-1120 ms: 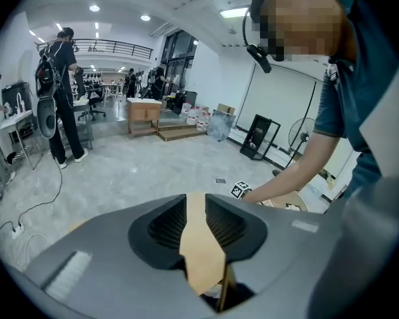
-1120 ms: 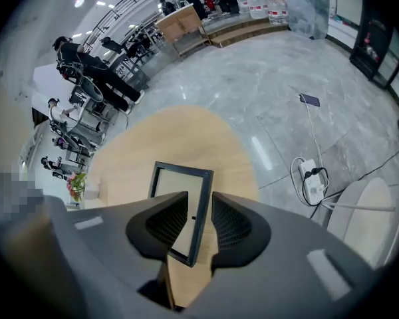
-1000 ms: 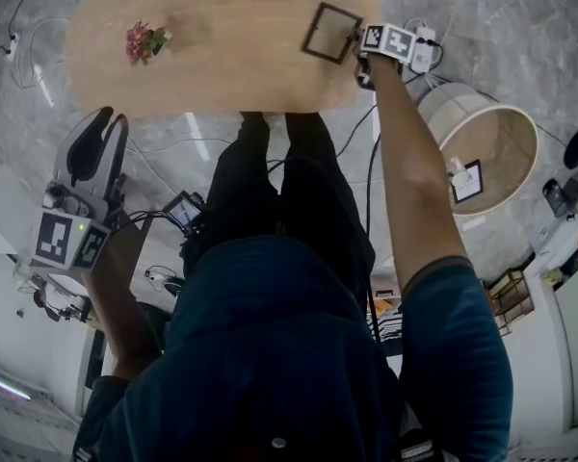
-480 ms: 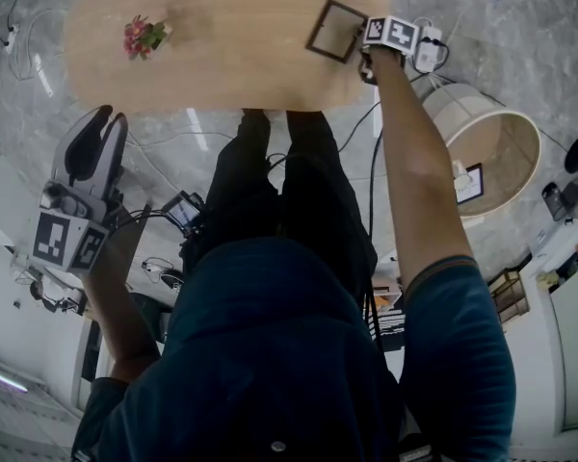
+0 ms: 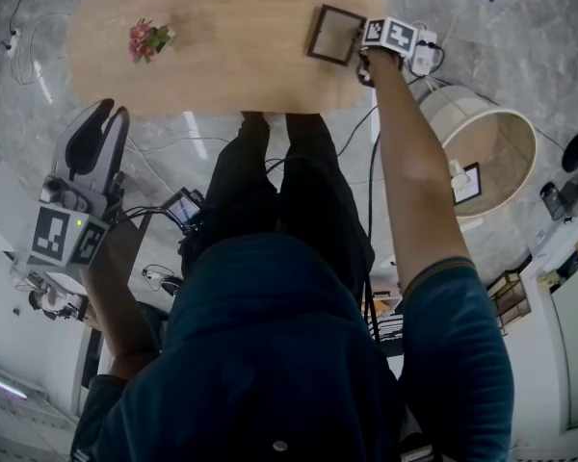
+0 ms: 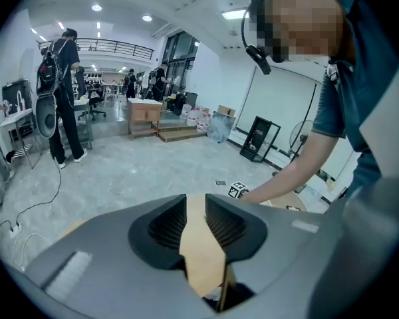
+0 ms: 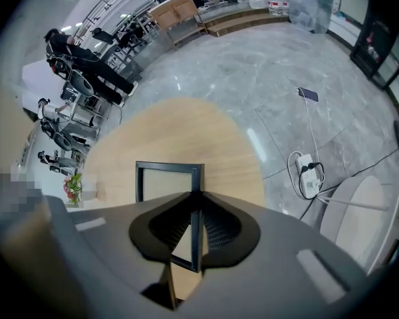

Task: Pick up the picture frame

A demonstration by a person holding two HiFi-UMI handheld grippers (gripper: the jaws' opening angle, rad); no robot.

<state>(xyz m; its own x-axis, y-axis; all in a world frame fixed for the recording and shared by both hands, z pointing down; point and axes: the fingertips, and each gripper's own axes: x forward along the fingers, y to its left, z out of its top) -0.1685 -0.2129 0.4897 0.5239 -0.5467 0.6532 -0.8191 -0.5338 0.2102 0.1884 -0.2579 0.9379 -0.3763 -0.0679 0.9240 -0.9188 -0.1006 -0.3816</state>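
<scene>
Right tongs [image 7: 197, 211] clenched on the picture frame [image 7: 167, 167]: I see its right-hand rail running straight up between the two pads, edge-on, pinched from both sides. The frame is dark and square, light panel inside, and sits at the right end of the oval wooden surface [image 5: 231, 56], at about 1 o'clock in the head view. I can't tell whether it is clear of the surface or resting on it. My right arm is stretched full out to reach it, with the marker cube [image 5: 390, 35] just beside the frame at its 3 o'clock. Left tongs [image 6: 196, 208] released: narrow gap between the pads, nothing in it, only tan wood visible through the slot. In the head view they hang off the surface at about 8 o'clock, over the grey marble floor [image 5: 520, 46], well apart from the frame. A small bunch of pink flowers [image 5: 146, 38] lies on the surface at 11 o'clock, well apart from the frame. On the floor past the right end of the surface there is a white power strip [image 7: 310, 175] with its cable. At 3 o'clock in the head view stands a round beige tub [image 5: 433, 114], with a second small dark frame [image 5: 467, 181] inside it.
</scene>
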